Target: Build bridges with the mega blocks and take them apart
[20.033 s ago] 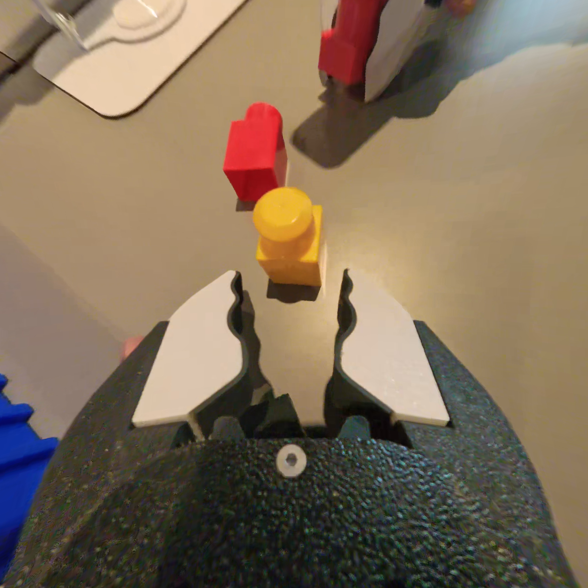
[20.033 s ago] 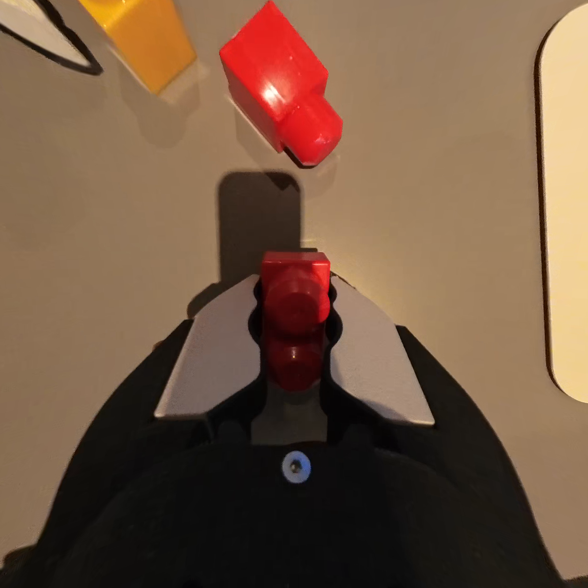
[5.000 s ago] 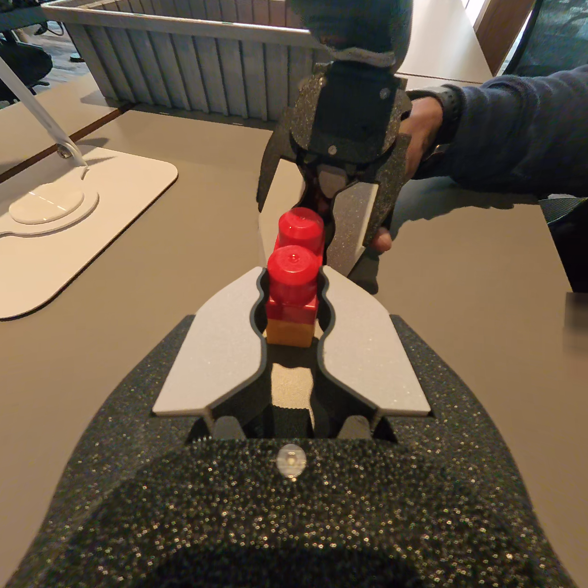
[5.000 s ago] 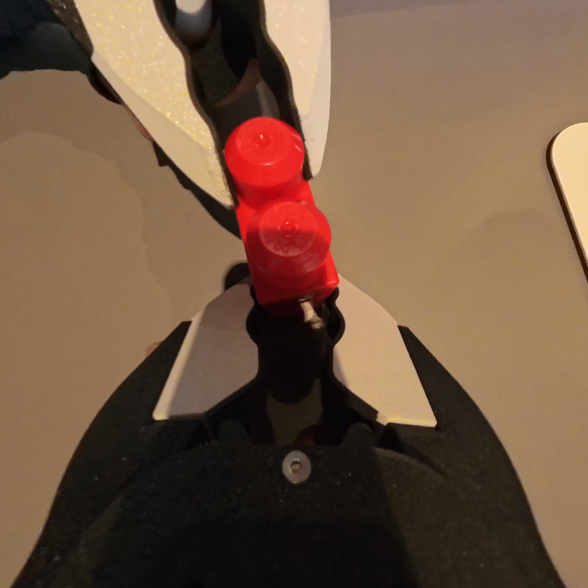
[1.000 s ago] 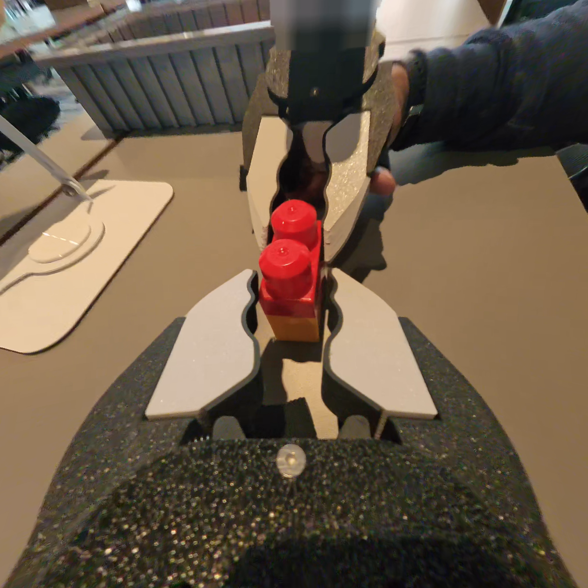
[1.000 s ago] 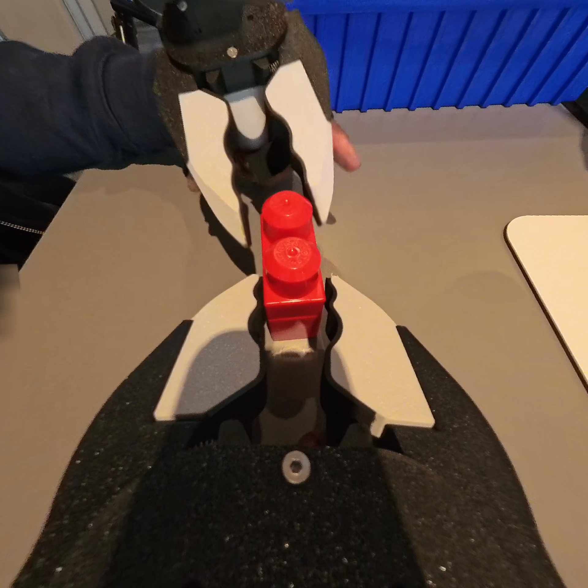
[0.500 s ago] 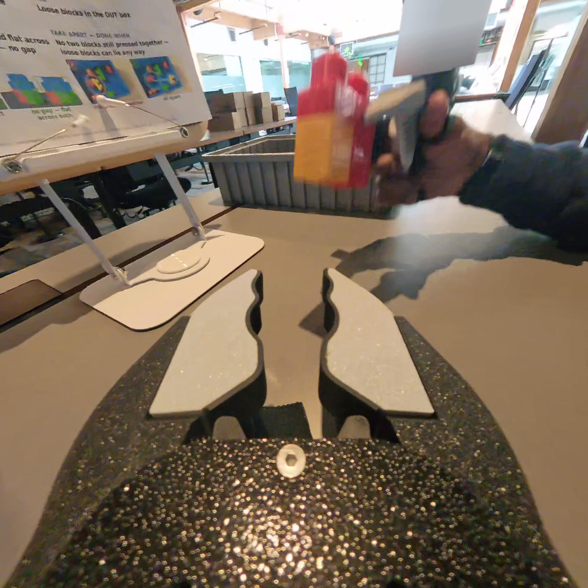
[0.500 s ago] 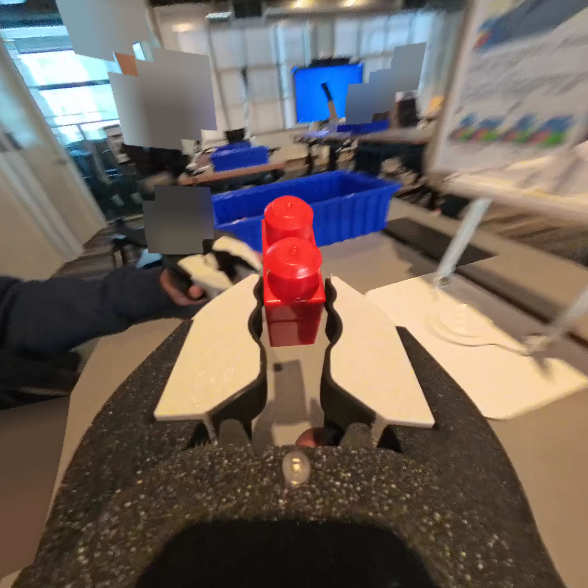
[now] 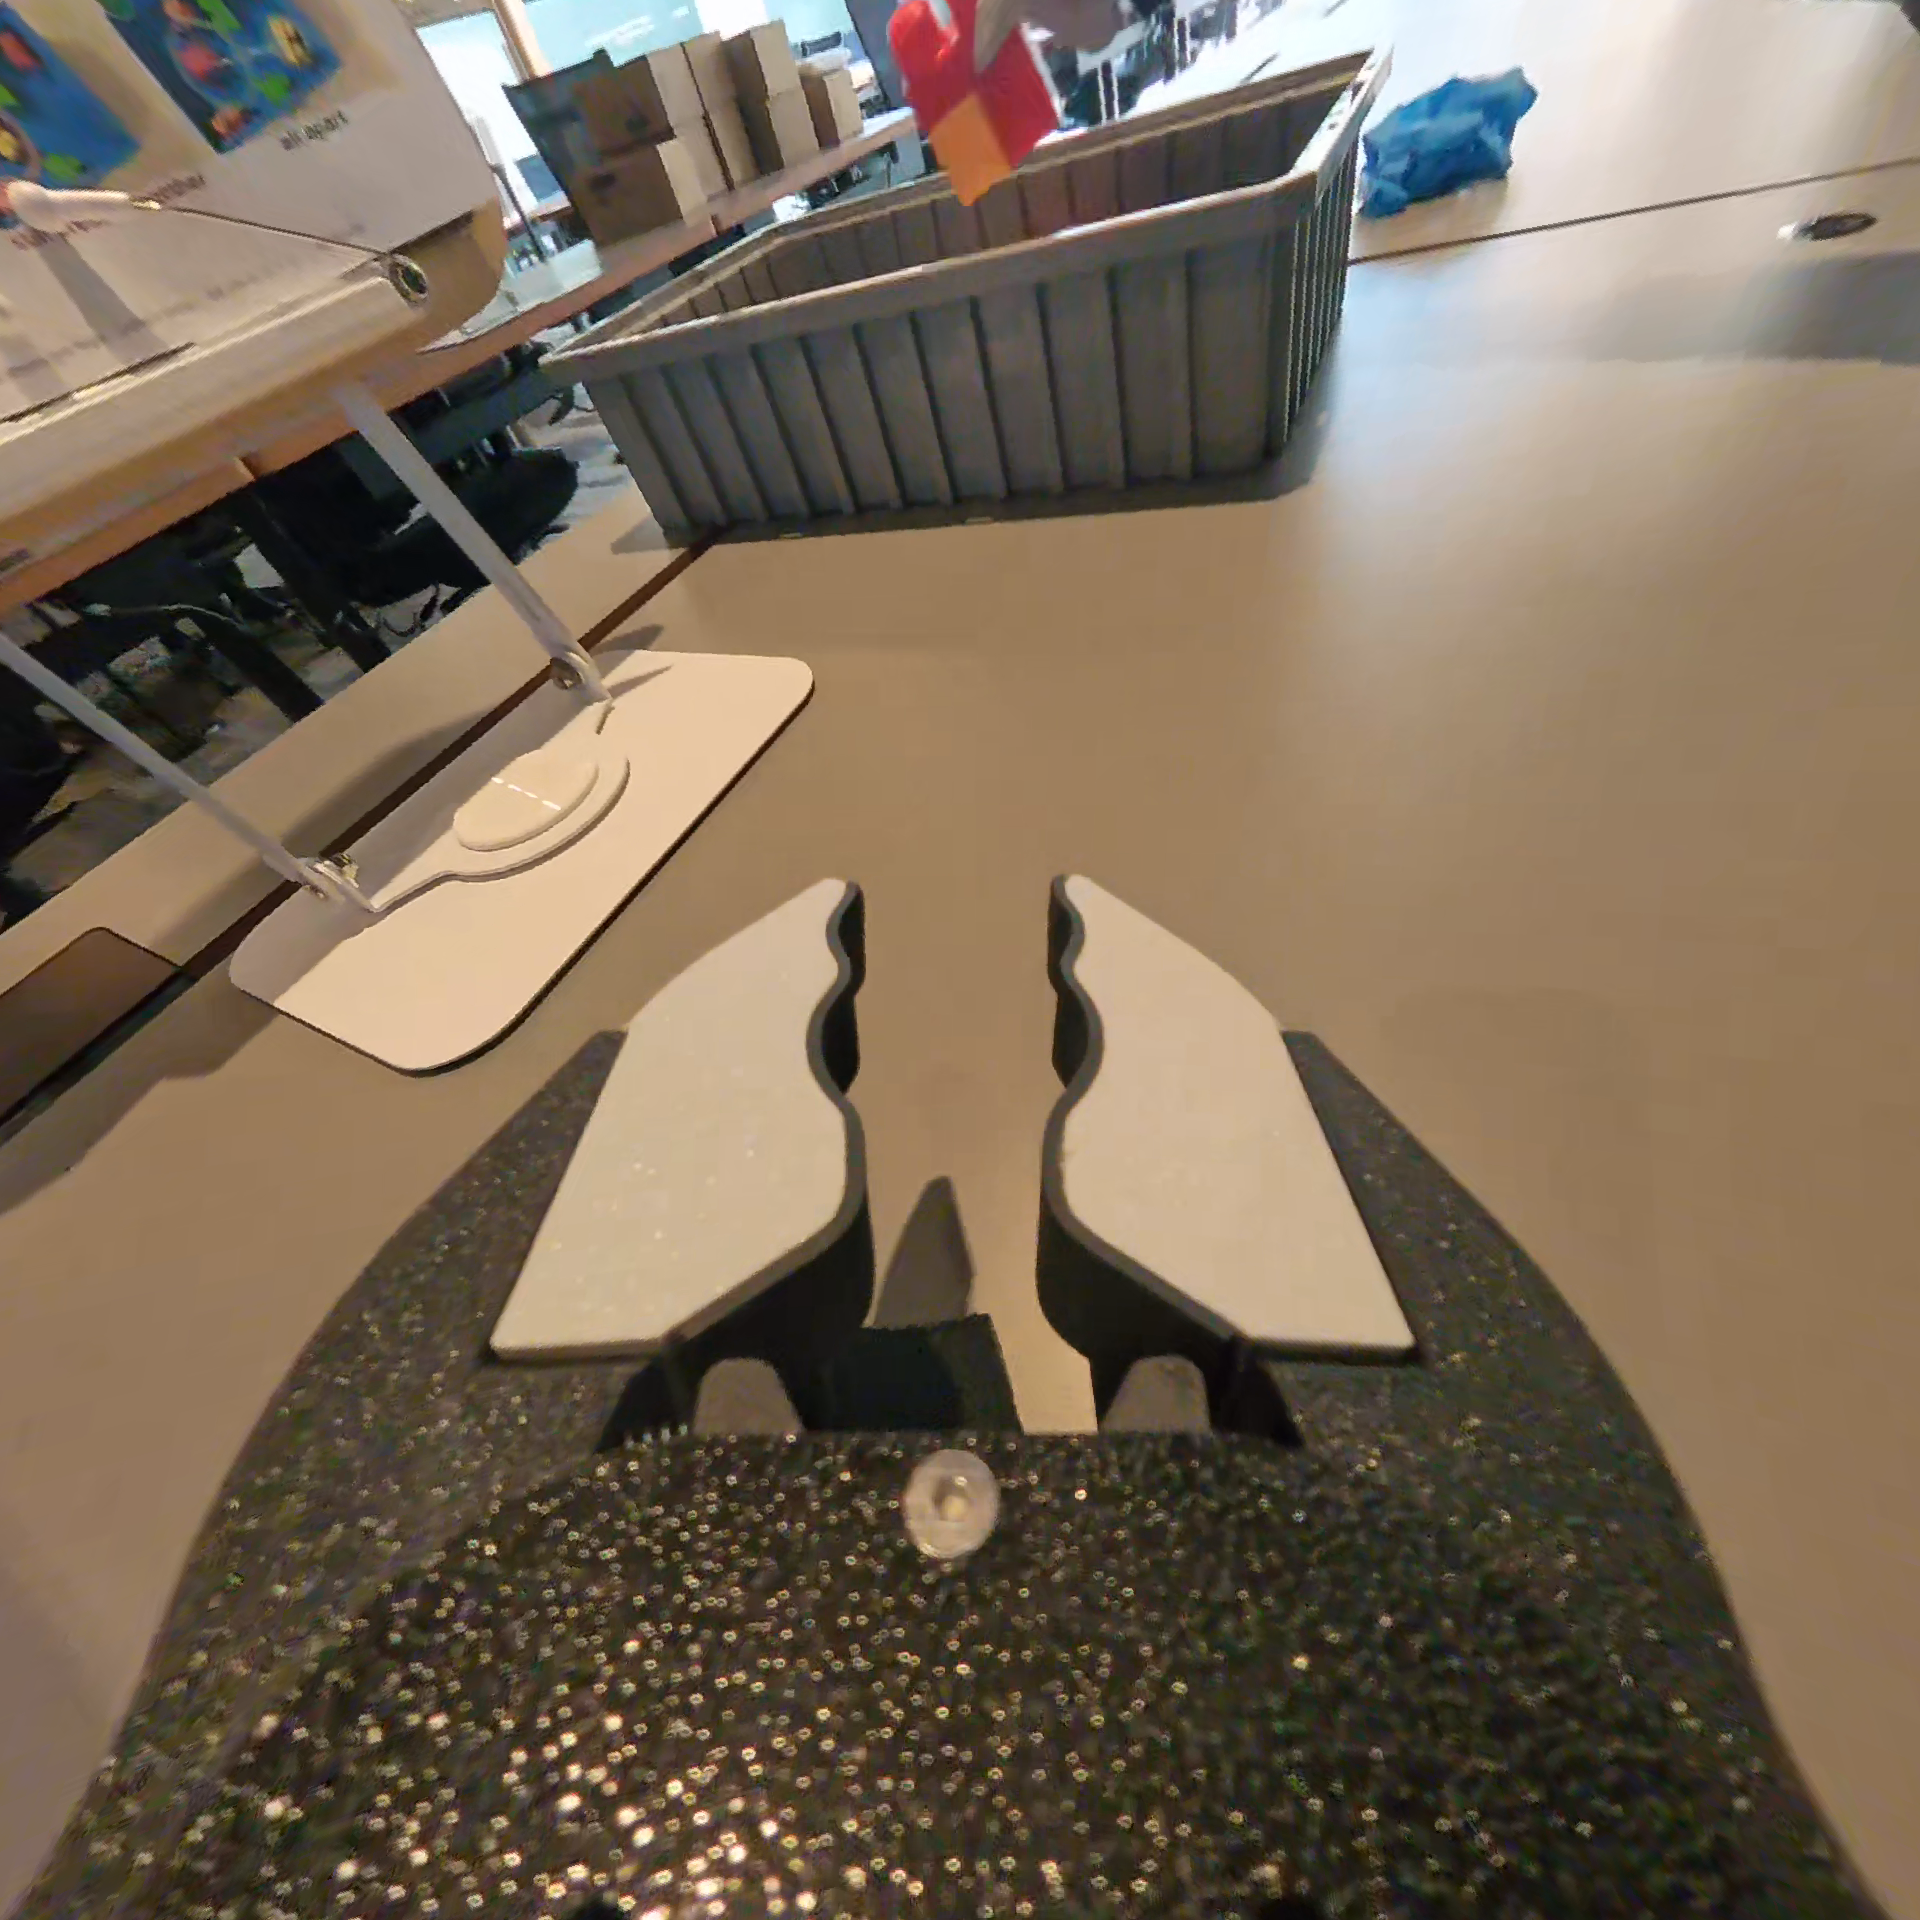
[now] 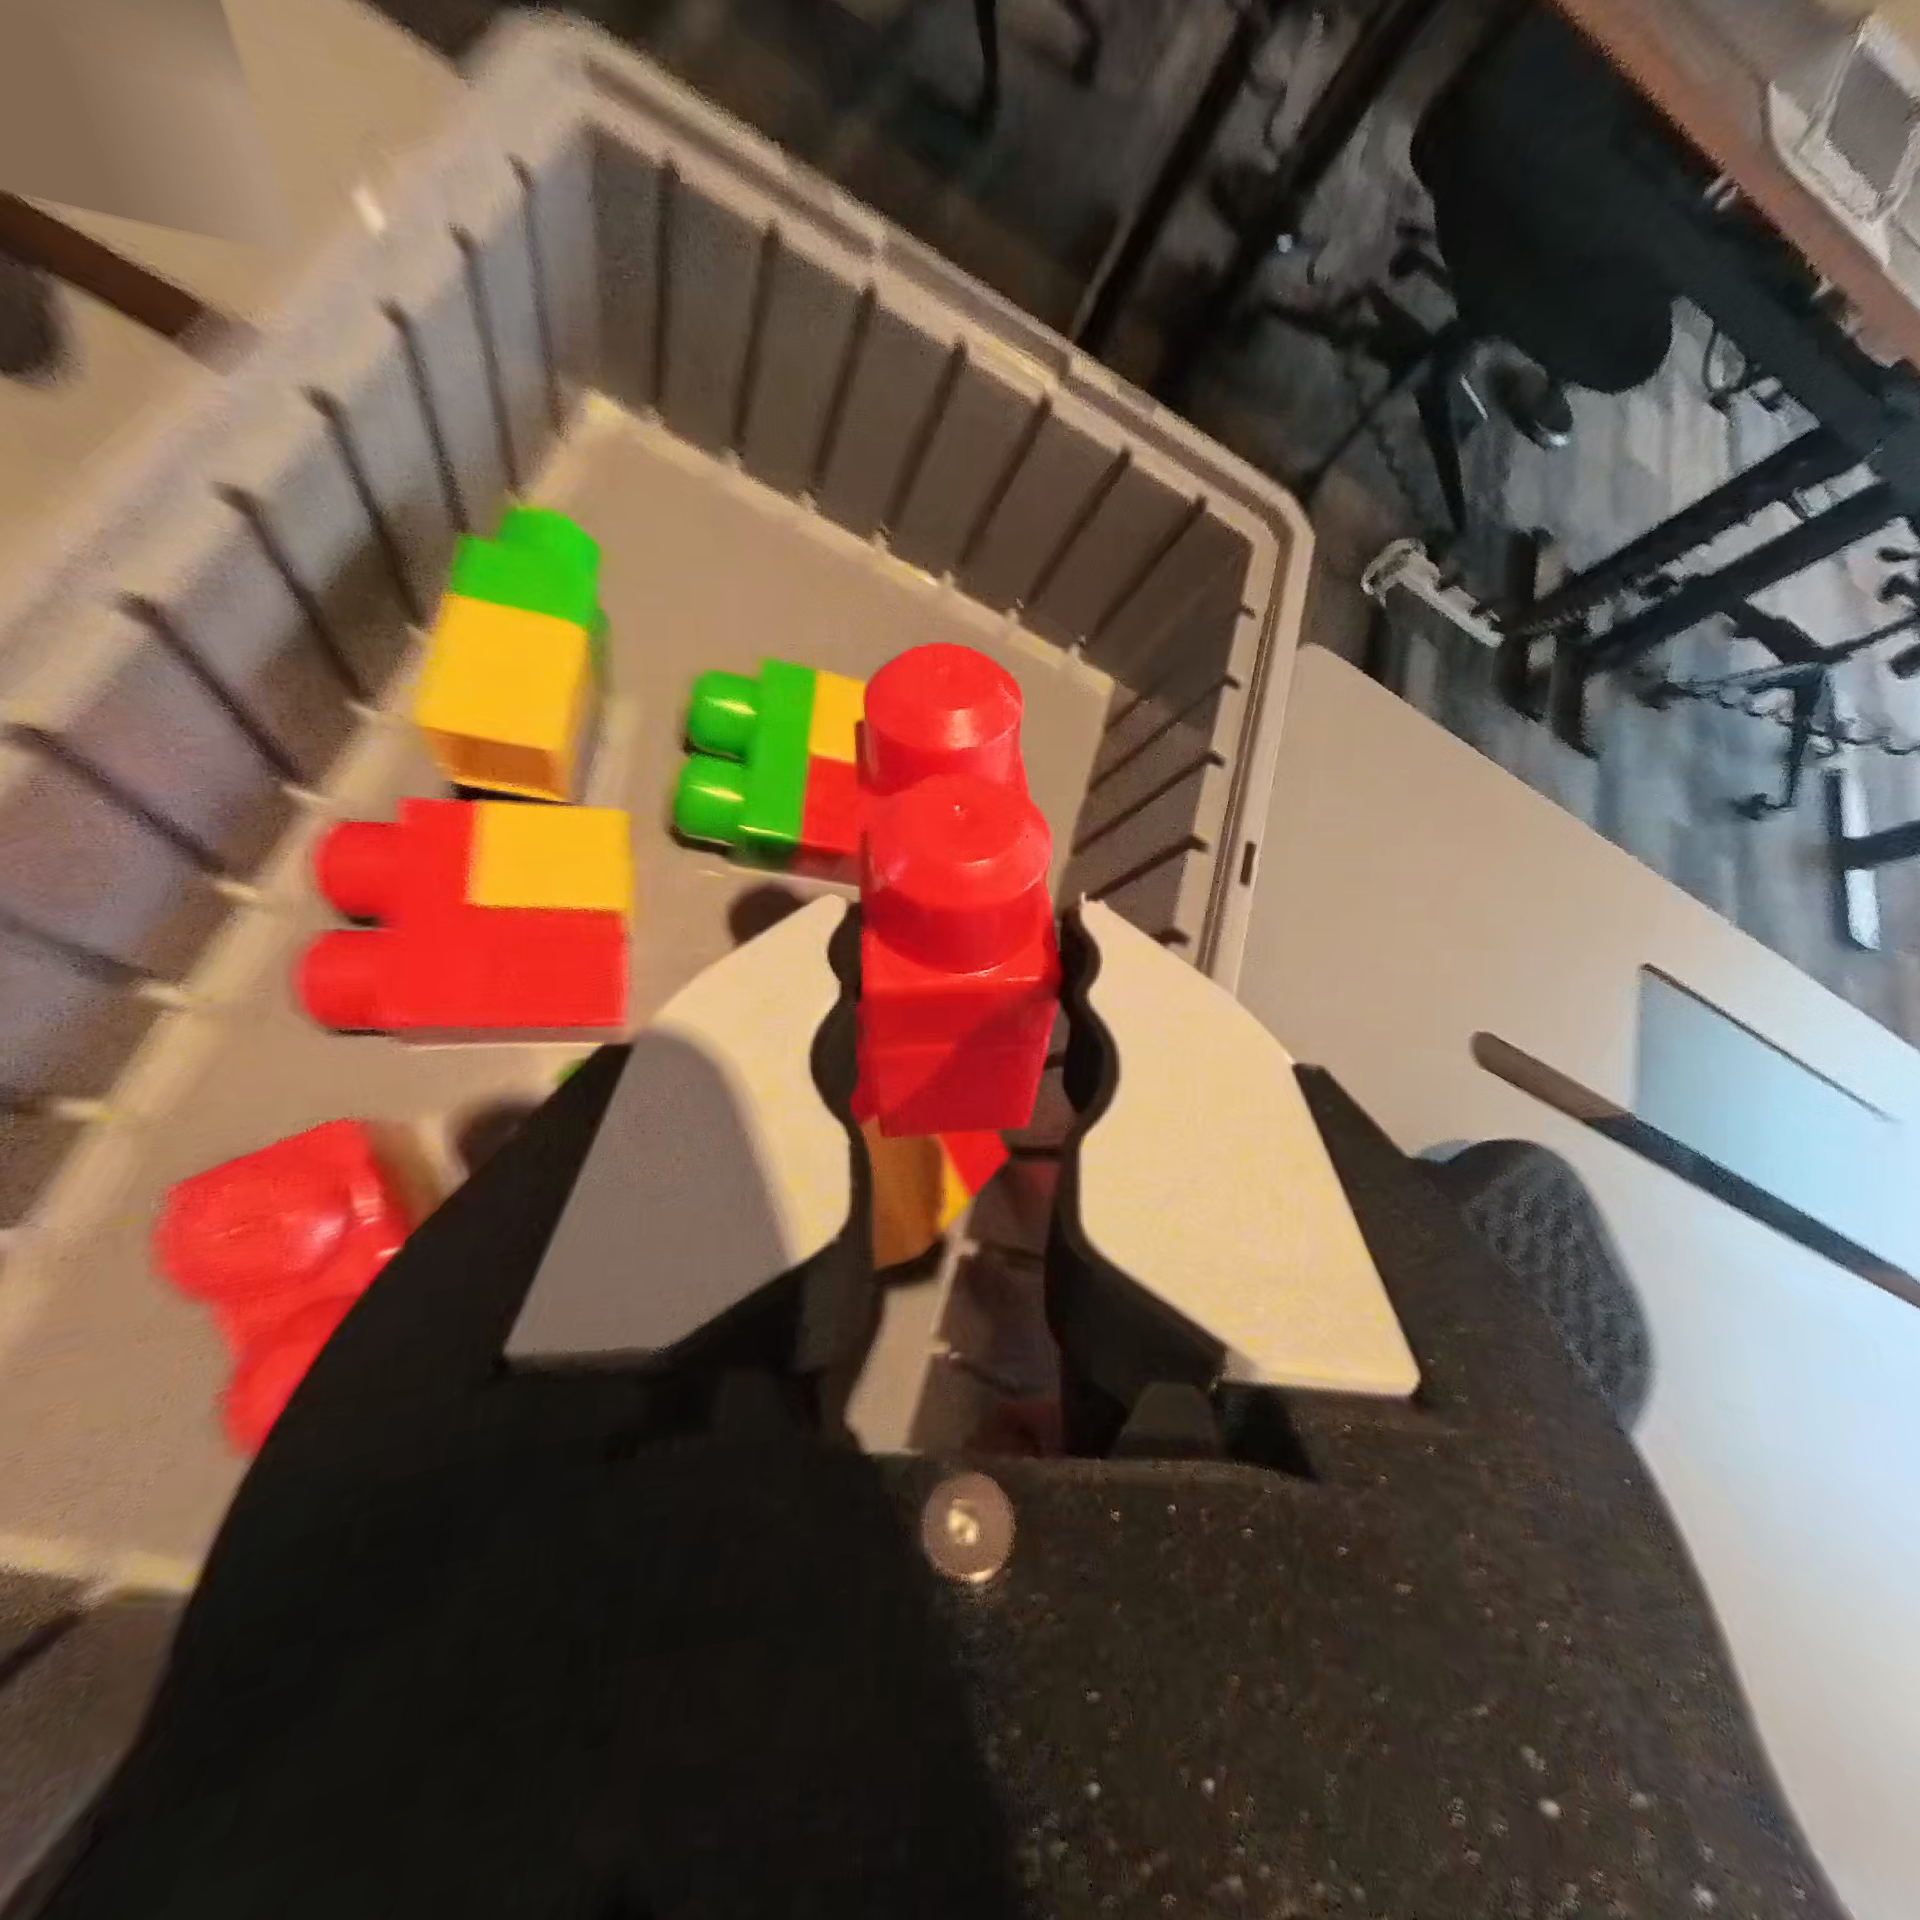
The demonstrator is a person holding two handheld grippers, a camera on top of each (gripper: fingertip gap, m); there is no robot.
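Tan counter (image 9: 1351,727) bare below idle, parted left tongs (image 9: 954,914). Right tongs (image 10: 956,935) clamped on red-and-yellow bridge (image 10: 951,935) above grey bin (image 10: 935,457); could split apart on landing, dropped from this height.

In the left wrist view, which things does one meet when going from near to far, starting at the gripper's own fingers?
left gripper → white stand base on the table → grey ribbed bin → red and yellow bridge held above the bin

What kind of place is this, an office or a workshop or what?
Probably a shared lab or workshop office: long tables, a grey ribbed bin holding toy blocks, stacked cardboard boxes and an instruction sheet on a stand.
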